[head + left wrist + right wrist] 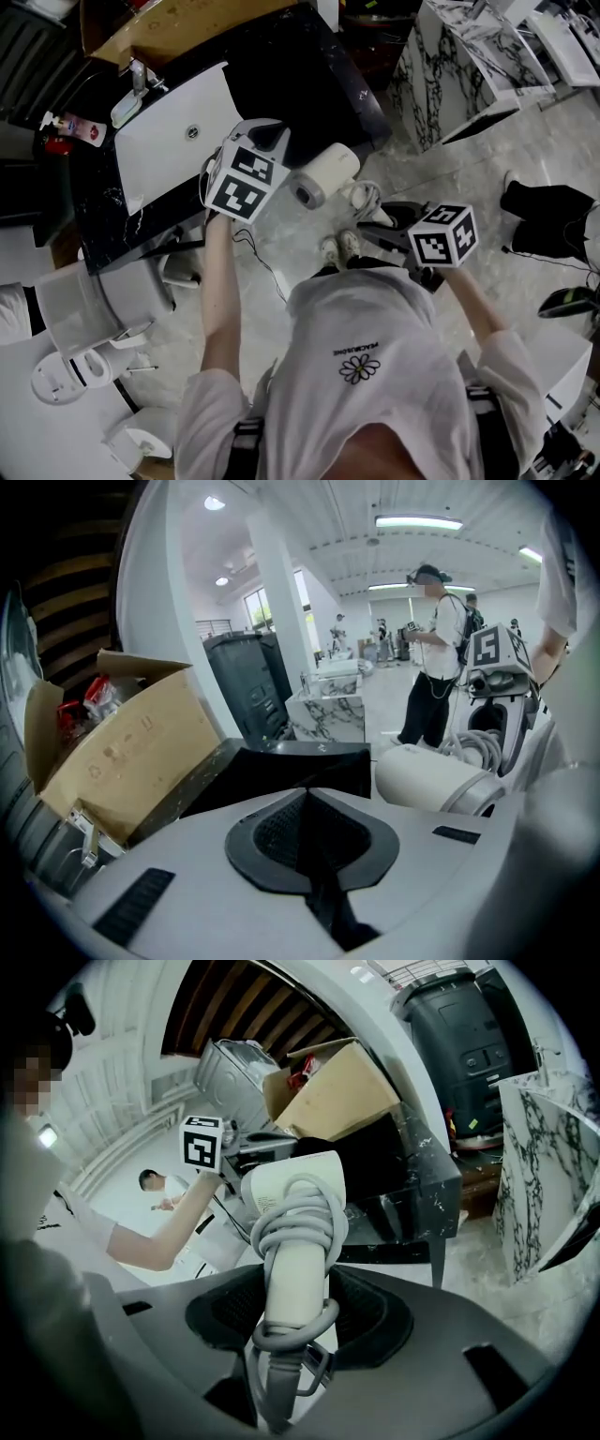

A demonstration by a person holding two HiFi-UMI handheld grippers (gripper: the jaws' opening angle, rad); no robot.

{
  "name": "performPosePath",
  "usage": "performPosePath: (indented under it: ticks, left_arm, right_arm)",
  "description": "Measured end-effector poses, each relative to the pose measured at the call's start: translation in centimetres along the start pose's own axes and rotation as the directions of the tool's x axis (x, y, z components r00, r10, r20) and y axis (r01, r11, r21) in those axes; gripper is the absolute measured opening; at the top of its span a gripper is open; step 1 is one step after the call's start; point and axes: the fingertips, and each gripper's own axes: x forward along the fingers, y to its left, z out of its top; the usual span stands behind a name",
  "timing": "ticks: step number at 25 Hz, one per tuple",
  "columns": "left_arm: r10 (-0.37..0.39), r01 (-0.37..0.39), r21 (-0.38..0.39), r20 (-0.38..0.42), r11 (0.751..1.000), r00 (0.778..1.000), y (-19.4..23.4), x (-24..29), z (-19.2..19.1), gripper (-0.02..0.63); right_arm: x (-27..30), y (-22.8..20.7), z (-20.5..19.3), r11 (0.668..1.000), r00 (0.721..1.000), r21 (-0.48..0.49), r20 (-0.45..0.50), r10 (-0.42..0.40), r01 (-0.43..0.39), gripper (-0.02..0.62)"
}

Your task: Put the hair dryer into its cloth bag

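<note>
The white hair dryer (295, 1194), with its grey cord wound round the handle, stands upright between the pads of my right gripper (295, 1279), which is shut on the handle. In the head view the dryer's barrel (323, 172) hangs over the floor by the counter, the right gripper (380, 225) behind it. My left gripper (307, 794) is shut on the black cloth bag (291, 766), which spreads out ahead of the jaws. From there the dryer (427, 778) shows close on the right. The left gripper (265, 134) is held up over the counter's edge; the bag is hard to make out there.
A black marble counter (309, 75) with a white sink (178, 131) lies ahead. An open cardboard box (122, 742) and a dark bin (248, 686) stand behind it. Marbled slabs (441, 66) lean at the right. White fixtures (84, 309) stand at the left. Another person (436, 658) stands far off.
</note>
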Motion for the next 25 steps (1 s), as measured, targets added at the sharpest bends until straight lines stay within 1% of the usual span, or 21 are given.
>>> performPosePath:
  ticks: [4, 9, 18, 21, 25]
  left_arm:
    - [0.006, -0.006, 0.006, 0.009, 1.0, 1.0, 0.0, -0.1, 0.3, 0.02]
    - [0.013, -0.013, 0.005, -0.007, 1.0, 1.0, -0.4, -0.2, -0.1, 0.02]
    - [0.018, -0.018, 0.003, 0.014, 1.0, 1.0, -0.9, -0.3, 0.4, 0.02]
    - [0.018, -0.018, 0.005, 0.018, 1.0, 1.0, -1.0, -0.3, 0.6, 0.02]
    - [0.017, -0.017, 0.011, 0.023, 1.0, 1.0, -1.3, -0.1, 1.0, 0.02]
  right_arm:
    - [0.8, -1.2, 0.0, 0.999, 0.999, 0.015, -0.035, -0.04, 0.041, 0.192]
    - [2.2, -2.4, 0.8, 0.996, 0.995, 0.04, -0.057, -0.08, 0.082, 0.192]
    - [4.0, -4.4, 3.1, 0.975, 0.979, 0.096, -0.032, -0.201, 0.203, 0.193]
    - [4.7, -4.8, 3.9, 0.965, 0.97, 0.098, -0.031, -0.243, 0.245, 0.193]
    - [6.3, -5.5, 5.7, 0.961, 0.964, 0.078, -0.032, -0.264, 0.266, 0.193]
